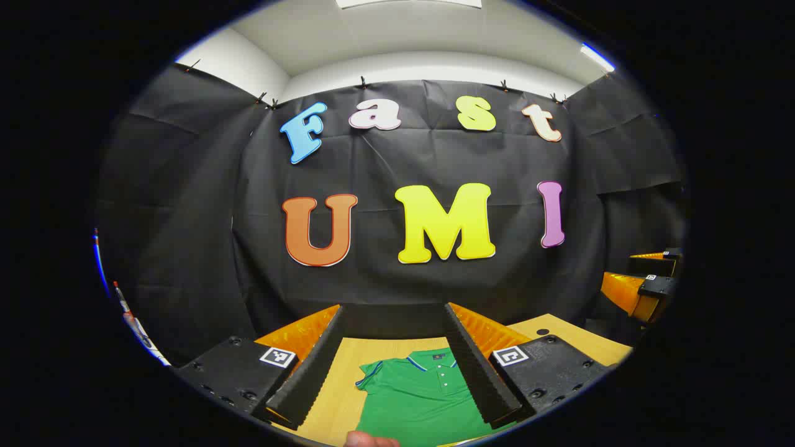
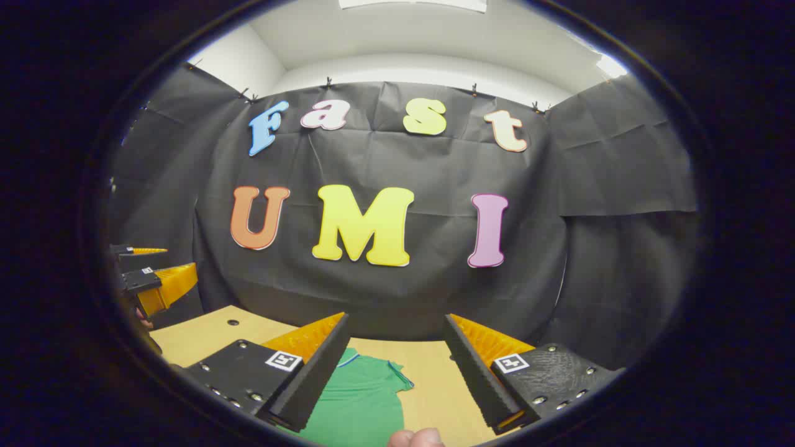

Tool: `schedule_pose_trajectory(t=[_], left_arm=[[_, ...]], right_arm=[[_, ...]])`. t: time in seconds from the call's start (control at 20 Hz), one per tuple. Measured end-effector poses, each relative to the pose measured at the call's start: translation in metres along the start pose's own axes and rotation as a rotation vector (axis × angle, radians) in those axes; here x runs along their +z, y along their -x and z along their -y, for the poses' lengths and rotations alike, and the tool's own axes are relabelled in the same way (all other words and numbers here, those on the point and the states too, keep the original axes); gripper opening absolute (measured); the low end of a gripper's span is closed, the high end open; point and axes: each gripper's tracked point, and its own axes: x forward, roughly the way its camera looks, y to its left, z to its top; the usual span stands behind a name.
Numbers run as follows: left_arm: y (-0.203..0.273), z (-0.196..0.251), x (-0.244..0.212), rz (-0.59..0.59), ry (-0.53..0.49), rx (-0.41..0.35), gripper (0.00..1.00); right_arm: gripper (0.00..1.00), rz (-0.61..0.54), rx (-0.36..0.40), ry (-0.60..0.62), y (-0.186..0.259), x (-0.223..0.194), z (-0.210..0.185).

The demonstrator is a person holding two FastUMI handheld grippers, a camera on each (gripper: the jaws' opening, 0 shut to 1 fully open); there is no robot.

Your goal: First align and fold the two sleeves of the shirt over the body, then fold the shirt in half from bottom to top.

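Note:
A green polo shirt [image 1: 419,400] with a blue-edged collar lies flat on the wooden table [image 1: 338,379], collar toward the back wall. In the left gripper view its left sleeve spreads out between my left gripper's [image 1: 394,366] fingers, which stand open above the table with nothing held. In the right gripper view the shirt [image 2: 360,400] shows its right sleeve below my open right gripper [image 2: 394,369], also empty. The right gripper [image 1: 646,292] appears at the right edge of the left gripper view, and the left gripper [image 2: 152,282] at the left edge of the right gripper view.
The table's far edge [image 2: 410,343] meets the black cloth wall close behind the shirt. A small dark hole [image 1: 543,332] sits in the tabletop at the back right. A fingertip [image 2: 416,437] pokes in at the bottom of each view.

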Motion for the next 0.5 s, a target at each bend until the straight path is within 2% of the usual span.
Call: schedule_pose_trajectory(t=[0.5], left_arm=[[-0.030, -0.007, 0.001, -0.025, 0.028, -0.030, 0.99]], right_arm=[[0.96, -0.031, 0.016, 0.036, -0.034, 0.003, -0.031]])
